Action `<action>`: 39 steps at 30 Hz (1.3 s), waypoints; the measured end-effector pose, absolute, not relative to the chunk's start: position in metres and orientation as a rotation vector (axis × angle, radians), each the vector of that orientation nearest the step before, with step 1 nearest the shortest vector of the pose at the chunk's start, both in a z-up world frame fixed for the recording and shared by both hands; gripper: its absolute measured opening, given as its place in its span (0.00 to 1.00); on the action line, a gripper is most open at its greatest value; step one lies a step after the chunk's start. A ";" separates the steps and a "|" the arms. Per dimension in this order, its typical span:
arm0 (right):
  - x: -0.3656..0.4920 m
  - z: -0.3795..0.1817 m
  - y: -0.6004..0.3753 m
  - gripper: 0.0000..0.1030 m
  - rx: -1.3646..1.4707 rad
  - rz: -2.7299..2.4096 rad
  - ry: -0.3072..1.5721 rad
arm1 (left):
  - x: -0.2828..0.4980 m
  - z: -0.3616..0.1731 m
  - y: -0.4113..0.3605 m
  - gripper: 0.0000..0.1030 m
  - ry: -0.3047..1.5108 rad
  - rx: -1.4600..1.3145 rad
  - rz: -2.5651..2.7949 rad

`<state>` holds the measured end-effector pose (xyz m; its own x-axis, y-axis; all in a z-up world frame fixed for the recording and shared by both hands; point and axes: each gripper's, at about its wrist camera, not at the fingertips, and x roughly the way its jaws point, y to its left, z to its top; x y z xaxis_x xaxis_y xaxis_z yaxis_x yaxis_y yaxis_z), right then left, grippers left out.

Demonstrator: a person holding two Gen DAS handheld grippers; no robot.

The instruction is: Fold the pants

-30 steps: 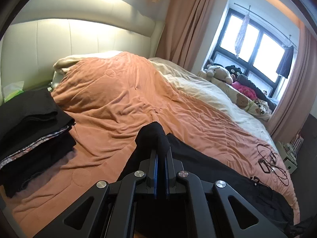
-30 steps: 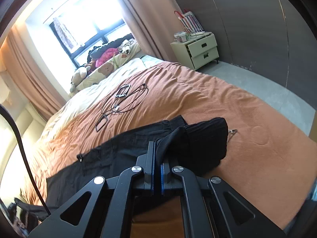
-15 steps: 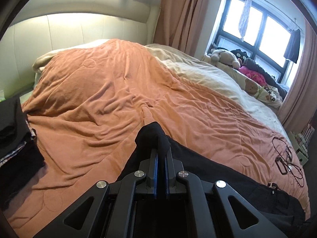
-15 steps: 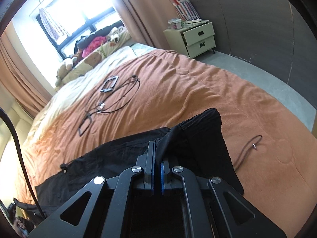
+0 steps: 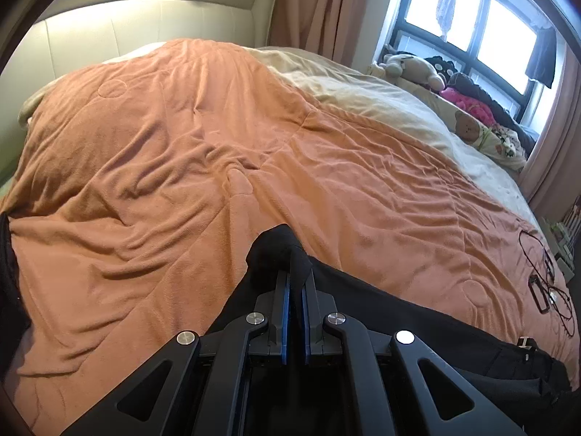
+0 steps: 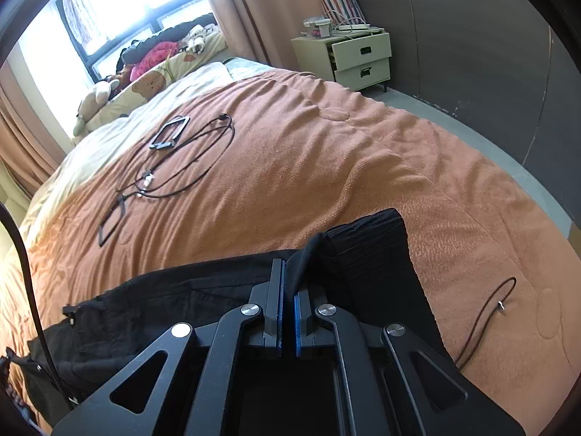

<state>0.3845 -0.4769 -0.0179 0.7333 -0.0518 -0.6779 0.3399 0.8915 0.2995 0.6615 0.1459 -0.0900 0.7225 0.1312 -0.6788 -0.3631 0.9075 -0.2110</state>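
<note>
Left gripper (image 5: 295, 283): jaws clamped on a bunched black fold of the pants (image 5: 428, 330). Fabric humps up over the fingertips and runs off to the right along the bed. Right gripper (image 6: 287, 283): jaws likewise closed on pants fabric, with a ribbed end of the garment (image 6: 370, 243) sticking up just right of the fingers.

Pants lie along the near edge of the orange blanket (image 5: 181, 167), stretched between the two grippers.

Left wrist view only:
- padded cream headboard (image 5: 145, 25) at the far end
- dark pile of something (image 5: 7, 276) at the left frame edge, too cropped to identify, possibly clothing
- cream bedding (image 5: 381, 98) beyond the orange blanket, running toward the window (image 5: 472, 21)

Right wrist view only:
- pale nightstand (image 6: 348, 58) with two drawers, the upper one ajar, clutter and a striped bag on top
- dark wall panels (image 6: 472, 36) and grey floor (image 6: 508, 145) past the bed corner
- thin black cord (image 6: 486, 312) lying on the blanket just right of the pants
- black cable (image 6: 21, 247) arcing across the left frame edge, close to the lens

Both views: tangle of black cables with rectangular frames (image 6: 170, 160) on the blanket, well apart from the pants. It's clear in the right view, small and at the edge in the left view (image 5: 544, 283). Plush toys (image 5: 410, 67) and pink fabric on the window ledge show in both.
</note>
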 end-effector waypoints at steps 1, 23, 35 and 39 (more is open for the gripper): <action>0.388 -0.020 -0.475 0.01 0.415 -0.226 0.723 | 0.667 -0.093 0.147 0.06 0.724 -0.346 0.276; 0.366 -0.020 -0.468 0.59 0.382 -0.173 0.705 | 0.652 -0.106 0.143 0.73 0.779 -0.277 0.196; 0.288 -0.001 -0.461 0.59 0.336 -0.148 0.704 | 0.585 -0.084 0.150 0.73 0.791 -0.253 0.155; 0.262 0.004 -0.459 0.59 0.351 -0.129 0.691 | 0.564 -0.079 0.154 0.73 0.793 -0.261 0.153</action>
